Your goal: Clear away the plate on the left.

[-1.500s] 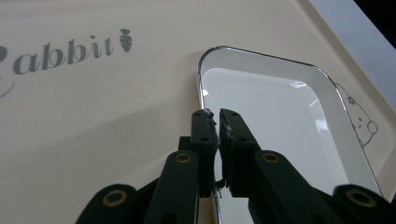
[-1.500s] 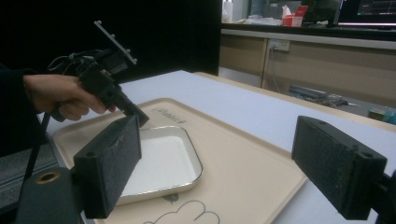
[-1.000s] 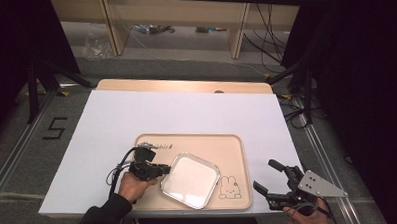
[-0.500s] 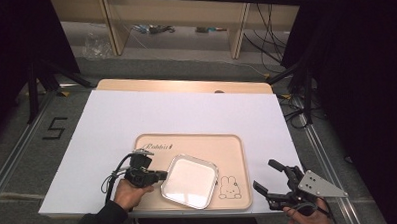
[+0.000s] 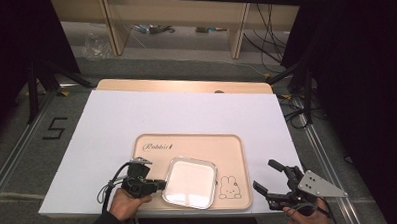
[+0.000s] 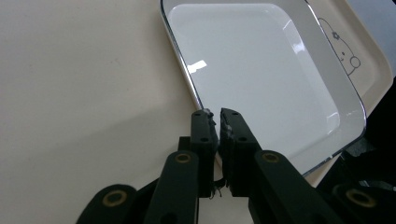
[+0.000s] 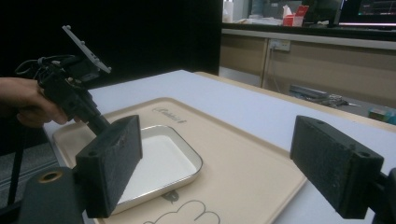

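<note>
A white square plate with a metal rim lies on the near part of a beige tray printed with a rabbit drawing. My left gripper is shut on the plate's left rim. In the left gripper view the black jaws meet over the rim of the plate, hiding that corner. My right gripper stands open just off the tray's right edge, near the table's front. Its view looks between the wide-apart pads across the tray to the plate and the left hand's gripper.
The tray sits on a white table top with a wooden strip along the far edge. Beyond it are wooden shelves and cables on the floor. A "5" mark is on the floor to the left.
My left gripper has drawn slightly toward the table's front edge, and the plate has shifted a little with it. The right gripper has stayed put.
</note>
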A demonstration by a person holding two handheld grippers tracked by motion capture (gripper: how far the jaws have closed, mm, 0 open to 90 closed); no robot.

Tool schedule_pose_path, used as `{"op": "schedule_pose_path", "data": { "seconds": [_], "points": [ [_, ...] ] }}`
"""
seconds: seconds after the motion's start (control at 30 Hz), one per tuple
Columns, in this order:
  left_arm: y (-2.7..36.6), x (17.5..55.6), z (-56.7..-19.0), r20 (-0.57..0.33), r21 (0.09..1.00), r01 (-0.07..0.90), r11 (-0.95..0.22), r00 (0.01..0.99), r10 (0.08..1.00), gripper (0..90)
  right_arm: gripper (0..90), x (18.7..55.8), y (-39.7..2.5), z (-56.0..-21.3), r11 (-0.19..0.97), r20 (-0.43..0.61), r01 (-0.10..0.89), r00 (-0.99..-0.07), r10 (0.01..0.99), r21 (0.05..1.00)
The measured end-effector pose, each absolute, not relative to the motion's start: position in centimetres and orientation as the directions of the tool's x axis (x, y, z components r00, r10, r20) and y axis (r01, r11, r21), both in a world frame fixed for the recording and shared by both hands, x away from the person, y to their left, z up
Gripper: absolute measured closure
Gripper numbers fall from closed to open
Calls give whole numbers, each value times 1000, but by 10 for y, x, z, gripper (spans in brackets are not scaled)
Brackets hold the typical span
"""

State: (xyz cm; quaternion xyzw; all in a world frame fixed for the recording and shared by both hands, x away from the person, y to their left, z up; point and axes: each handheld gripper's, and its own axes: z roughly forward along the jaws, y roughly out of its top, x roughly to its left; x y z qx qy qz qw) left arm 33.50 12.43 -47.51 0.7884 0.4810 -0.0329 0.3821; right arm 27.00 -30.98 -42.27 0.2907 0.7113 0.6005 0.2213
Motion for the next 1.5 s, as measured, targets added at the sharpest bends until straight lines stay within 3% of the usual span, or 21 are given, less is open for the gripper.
{"op": "schedule_pose_path", "data": {
  "seconds": [0.17, 0.3, 1.13, 1.5],
  "points": [
    [126, 329, -473, -400, 566, 779, -271, 547, 735, 844, 175, 274, -311, -423, 132, -8, 107, -746, 665, 985],
    [125, 326, -475, -438, 562, 795, -227, 519, 734, 839, 175, 273, -311, -423, 129, -3, 112, -743, 670, 985],
    [121, 309, -473, -416, 568, 778, -269, 553, 722, 807, 177, 273, -309, -423, 113, 26, 132, -752, 658, 985],
    [129, 309, -460, -438, 648, 739, -185, 560, 703, 761, 177, 273, -311, -423, 130, -4, 113, -741, 672, 985]
  ]
}}
